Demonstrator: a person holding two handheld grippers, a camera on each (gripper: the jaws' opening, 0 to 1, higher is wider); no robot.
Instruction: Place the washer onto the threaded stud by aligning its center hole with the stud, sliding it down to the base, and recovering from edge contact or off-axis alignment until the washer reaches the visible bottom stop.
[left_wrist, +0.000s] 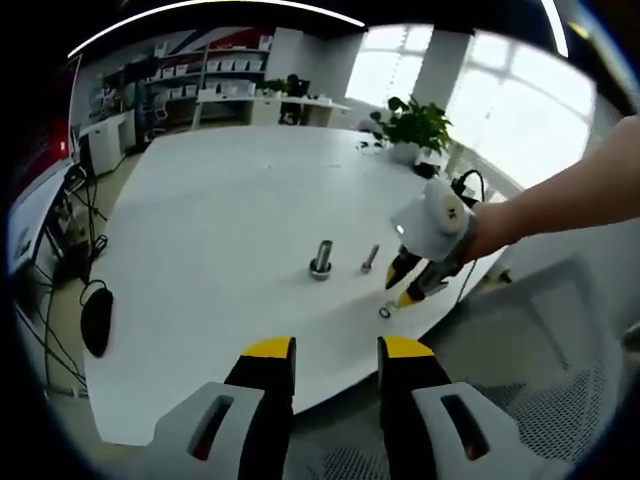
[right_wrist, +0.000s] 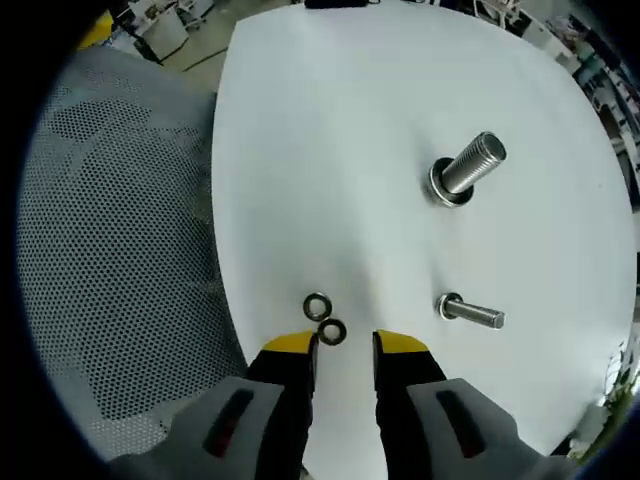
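Yellow-tipped fingers of the right gripper (right_wrist: 344, 345) are held slightly parted with nothing between them. Two small grey metal washers (right_wrist: 324, 319) are seen flat on the white worktop (right_wrist: 330, 150), touching each other, just ahead of the tips. Farther ahead and to the right, the large threaded steel stud (right_wrist: 466, 168) is stood upright, a smaller bolt (right_wrist: 470, 312) nearer. Left gripper (left_wrist: 335, 350) fingers are likewise parted, empty.

A large white table (left_wrist: 220, 230) fills the room's middle — a grey mesh chair (right_wrist: 110, 230) stands beside it. Bright windows (left_wrist: 500, 110) line one side, a potted plant (left_wrist: 415, 125) near them — shelves (left_wrist: 200, 70) and desks stand beyond.
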